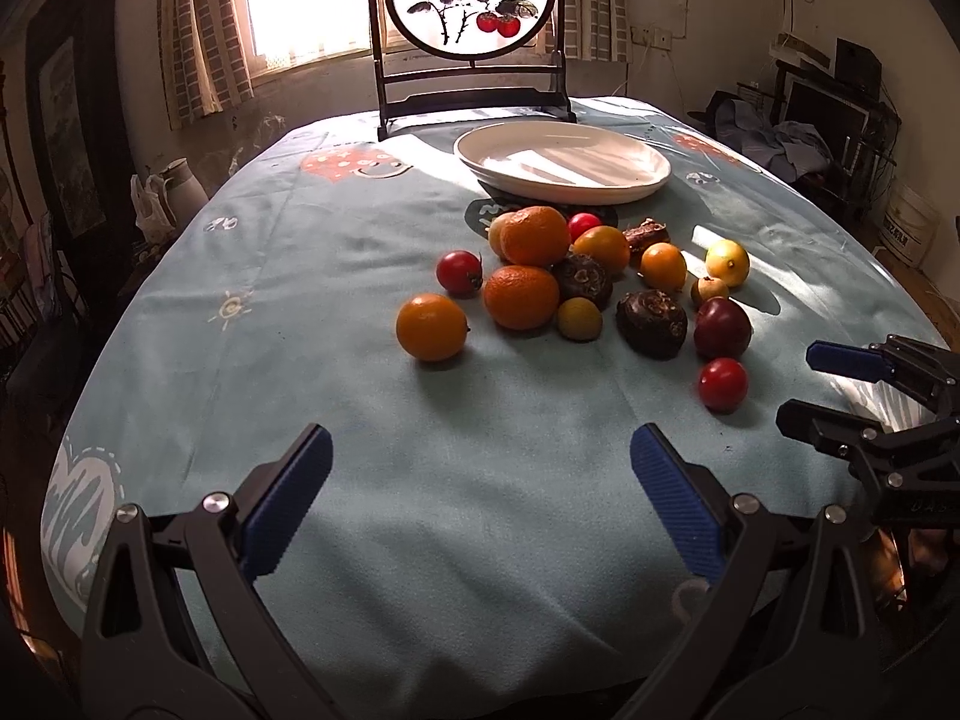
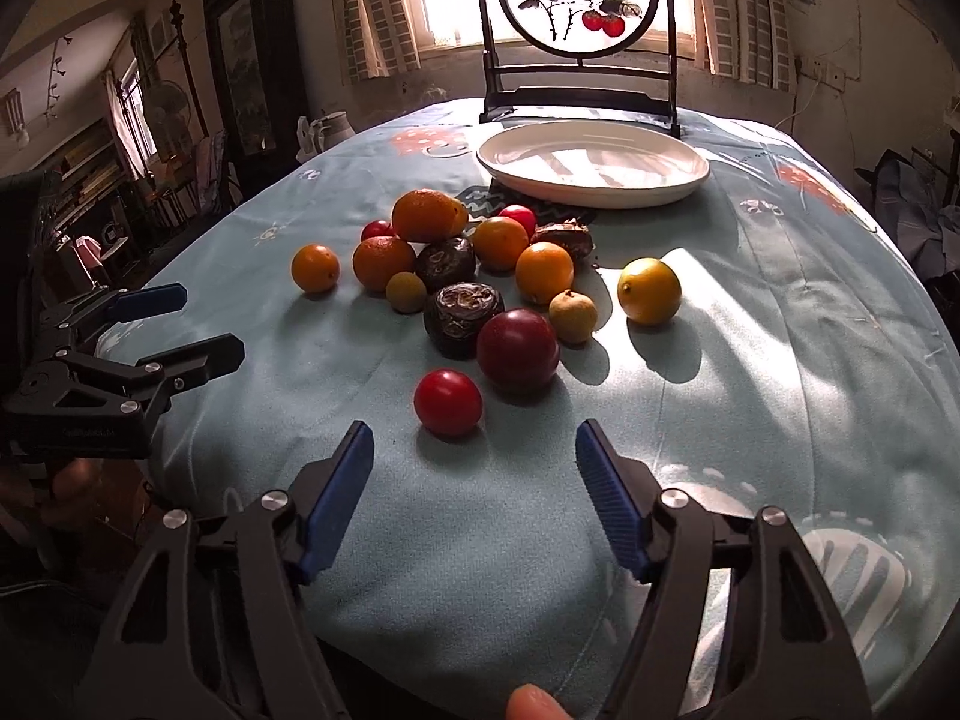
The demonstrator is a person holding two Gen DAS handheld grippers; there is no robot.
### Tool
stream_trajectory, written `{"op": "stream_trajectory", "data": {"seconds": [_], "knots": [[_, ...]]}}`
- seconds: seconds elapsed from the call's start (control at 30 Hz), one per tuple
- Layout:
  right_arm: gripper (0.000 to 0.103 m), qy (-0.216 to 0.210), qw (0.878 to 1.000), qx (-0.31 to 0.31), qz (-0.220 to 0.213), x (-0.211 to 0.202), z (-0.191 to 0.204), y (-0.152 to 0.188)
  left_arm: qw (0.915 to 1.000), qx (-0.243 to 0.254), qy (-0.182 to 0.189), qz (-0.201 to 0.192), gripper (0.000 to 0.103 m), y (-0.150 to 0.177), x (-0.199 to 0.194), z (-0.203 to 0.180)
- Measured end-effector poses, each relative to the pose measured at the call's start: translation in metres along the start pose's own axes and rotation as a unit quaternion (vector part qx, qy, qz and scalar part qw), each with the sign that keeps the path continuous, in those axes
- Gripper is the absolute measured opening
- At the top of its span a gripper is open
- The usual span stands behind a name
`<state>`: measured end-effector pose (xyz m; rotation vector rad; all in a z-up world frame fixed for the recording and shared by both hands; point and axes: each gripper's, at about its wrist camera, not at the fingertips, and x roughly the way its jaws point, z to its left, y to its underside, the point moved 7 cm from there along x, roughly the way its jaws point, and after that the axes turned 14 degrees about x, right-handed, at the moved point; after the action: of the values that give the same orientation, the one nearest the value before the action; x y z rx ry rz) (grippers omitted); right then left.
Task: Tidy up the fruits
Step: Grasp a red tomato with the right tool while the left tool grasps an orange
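With the loose pile of fruits point(image 2: 480, 276) on the pale blue tablecloth point(image 2: 750, 360) before the empty white plate point(image 2: 594, 165), the wide-open, empty right gripper point(image 2: 474, 468) seems poised to grasp the small red tomato point(image 2: 447, 402), while the left gripper point(image 1: 480, 468) hangs equally open.

A yellowish fruit point(image 1: 499, 233) sits mostly hidden behind the top orange point(image 1: 534, 235); its kind is unclear

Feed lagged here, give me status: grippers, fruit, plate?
Left gripper open, empty. Right gripper open, empty, nearest the red tomato. Fruit pile on tablecloth; white plate holds none. Path unobstructed.
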<state>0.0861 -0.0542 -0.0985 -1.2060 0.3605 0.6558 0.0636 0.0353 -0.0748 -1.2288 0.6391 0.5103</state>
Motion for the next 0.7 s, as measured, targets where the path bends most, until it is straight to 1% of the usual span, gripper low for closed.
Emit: {"op": "stream_trajectory", "data": {"seconds": [0.07,0.13,0.2,0.3,0.37,0.43,0.5,0.6,0.67,0.7], "knots": [[0.055,-0.008,1.000,0.003,0.012,0.013,0.004,0.002,1.0000,-0.005,0.003,0.001,0.101,0.001,0.002,0.005],[0.055,-0.013,1.000,0.012,0.020,0.024,0.004,0.001,1.0000,-0.005,0.003,0.002,0.101,0.002,0.004,0.009],[0.048,-0.014,0.999,0.020,0.026,0.032,0.003,0.000,1.0000,-0.007,0.001,0.002,0.101,0.002,0.006,0.014],[0.042,-0.023,0.999,0.026,0.027,0.036,0.004,-0.003,0.9999,-0.013,0.006,0.004,0.101,0.002,0.011,0.021],[0.040,-0.027,0.999,0.027,0.028,0.039,0.006,-0.005,0.9998,-0.016,0.010,0.006,0.101,0.002,0.016,0.026],[0.032,-0.026,0.999,0.021,0.027,0.041,0.007,-0.006,0.9998,-0.014,0.013,0.003,0.101,-0.001,0.021,0.032],[0.031,-0.026,0.999,0.015,0.023,0.041,0.008,-0.006,0.9997,0.000,0.024,-0.006,0.101,-0.009,0.026,0.037],[0.031,-0.041,0.999,0.024,0.025,0.039,0.005,-0.005,0.9981,0.028,0.053,-0.016,0.099,-0.022,0.040,0.041],[0.031,-0.048,0.998,0.029,0.027,0.038,0.003,-0.004,0.9971,0.042,0.062,-0.013,0.097,-0.030,0.051,0.043],[0.031,-0.049,0.998,0.029,0.027,0.037,0.003,-0.004,0.9967,0.045,0.068,-0.011,0.093,-0.033,0.056,0.044]]}}
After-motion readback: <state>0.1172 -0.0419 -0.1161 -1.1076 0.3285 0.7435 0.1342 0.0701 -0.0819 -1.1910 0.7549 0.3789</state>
